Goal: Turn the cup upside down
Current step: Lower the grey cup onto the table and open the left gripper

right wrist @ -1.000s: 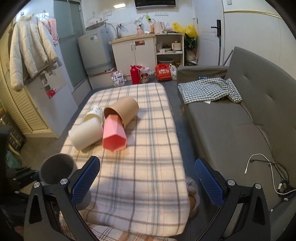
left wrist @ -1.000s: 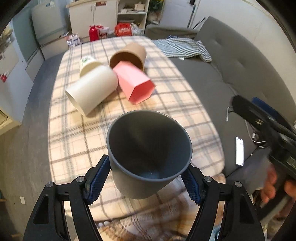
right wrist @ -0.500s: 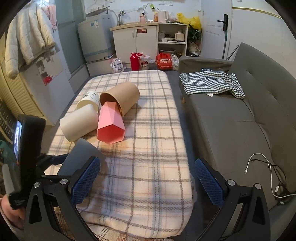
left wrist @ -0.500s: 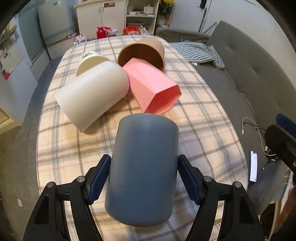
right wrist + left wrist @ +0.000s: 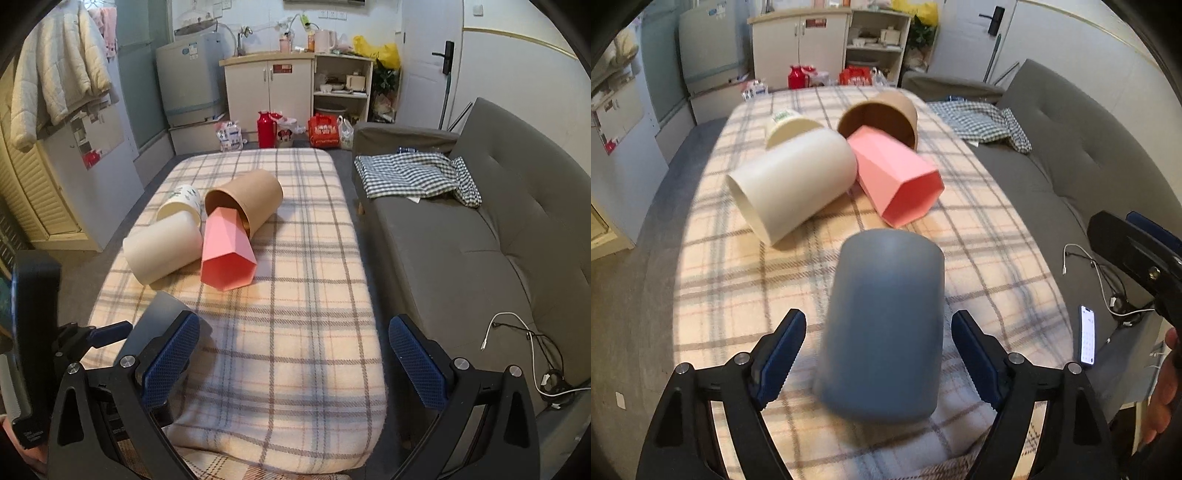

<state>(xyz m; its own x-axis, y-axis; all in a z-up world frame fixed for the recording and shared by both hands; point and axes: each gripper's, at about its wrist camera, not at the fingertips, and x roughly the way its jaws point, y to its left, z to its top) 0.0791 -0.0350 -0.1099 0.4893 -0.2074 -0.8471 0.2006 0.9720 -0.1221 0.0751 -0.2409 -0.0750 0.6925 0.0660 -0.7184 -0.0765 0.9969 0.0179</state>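
I find the grey cup (image 5: 882, 325) inverted, closed base up, on the near end of the plaid blanket (image 5: 990, 266), between the spread jaws of my left gripper (image 5: 877, 363), untouched. Right gripper (image 5: 295, 354) gapes empty. Farther off, the brown cup (image 5: 882, 114) lies sideways holding the pink cup's (image 5: 897, 181) base.

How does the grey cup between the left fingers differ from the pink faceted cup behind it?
The smooth round grey cup stands upside down, closed base on top; the pink faceted cup lies on its side, open mouth facing the camera. The grey cup stands alone between the open left gripper fingers; the pink cup's base is tucked into a brown paper cup. Both rest on the plaid blanket.
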